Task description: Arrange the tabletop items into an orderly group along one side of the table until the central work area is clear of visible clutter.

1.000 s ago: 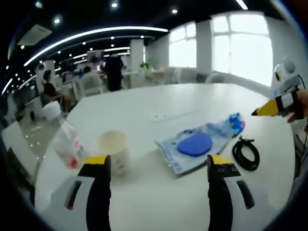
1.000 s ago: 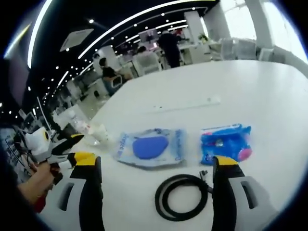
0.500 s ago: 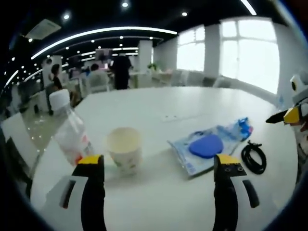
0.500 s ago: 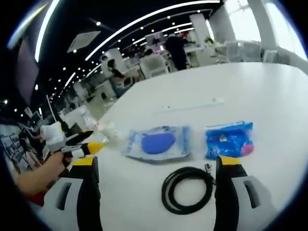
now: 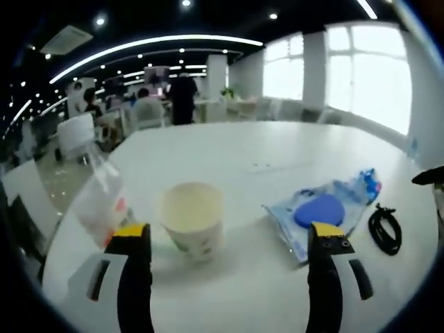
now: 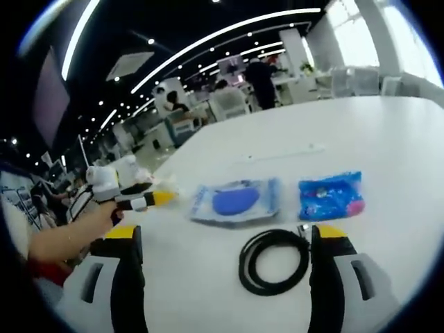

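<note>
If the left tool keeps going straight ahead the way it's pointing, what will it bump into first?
Probably the paper cup. It stands on the white table just ahead of the left tool, between its open jaws but nearer the left one. The plastic bottle is off to the side. Depth is hard to judge.

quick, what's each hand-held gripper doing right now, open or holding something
Left hand-held gripper: open, holding nothing, paper cup ahead between its jaws.
Right hand-held gripper: open, holding nothing, above the black cable.

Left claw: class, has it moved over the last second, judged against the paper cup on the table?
Yes. The left claw has closed in on the paper cup, which now sits larger and nearer between its open jaws, with the water bottle beside it.
</note>
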`<control>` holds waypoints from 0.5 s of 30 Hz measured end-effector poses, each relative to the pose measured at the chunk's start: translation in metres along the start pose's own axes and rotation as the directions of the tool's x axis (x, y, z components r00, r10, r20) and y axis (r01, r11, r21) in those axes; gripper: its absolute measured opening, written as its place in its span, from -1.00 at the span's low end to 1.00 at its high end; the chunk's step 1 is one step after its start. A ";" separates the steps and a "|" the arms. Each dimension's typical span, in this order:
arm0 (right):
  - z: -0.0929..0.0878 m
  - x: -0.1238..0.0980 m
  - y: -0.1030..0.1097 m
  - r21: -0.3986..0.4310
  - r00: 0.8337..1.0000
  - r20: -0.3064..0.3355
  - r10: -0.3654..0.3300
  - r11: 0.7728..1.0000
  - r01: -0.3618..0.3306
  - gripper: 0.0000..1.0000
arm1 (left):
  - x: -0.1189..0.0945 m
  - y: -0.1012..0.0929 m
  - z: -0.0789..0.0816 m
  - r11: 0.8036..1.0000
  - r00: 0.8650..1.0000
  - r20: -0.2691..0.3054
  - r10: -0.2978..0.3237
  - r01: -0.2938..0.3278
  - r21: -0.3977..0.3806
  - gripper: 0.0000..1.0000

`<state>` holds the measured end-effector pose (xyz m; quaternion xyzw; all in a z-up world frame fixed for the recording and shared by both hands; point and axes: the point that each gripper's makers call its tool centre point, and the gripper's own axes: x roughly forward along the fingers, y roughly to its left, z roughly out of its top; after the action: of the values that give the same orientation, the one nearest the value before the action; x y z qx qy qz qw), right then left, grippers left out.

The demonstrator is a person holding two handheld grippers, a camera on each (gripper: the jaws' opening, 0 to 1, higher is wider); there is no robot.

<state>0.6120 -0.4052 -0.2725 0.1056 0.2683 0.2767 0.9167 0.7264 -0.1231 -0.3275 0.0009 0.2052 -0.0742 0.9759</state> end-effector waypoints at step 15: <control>-0.007 -0.022 0.006 0.120 0.997 0.077 -0.015 0.993 0.005 0.99 | 0.022 0.023 -0.003 0.994 0.996 0.014 0.086 -0.085 -0.070 0.31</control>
<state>0.5901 -0.4119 -0.2668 0.1696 0.2489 0.2512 0.9199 0.7483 -0.1030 -0.3393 -0.0246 0.1990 -0.0253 0.9794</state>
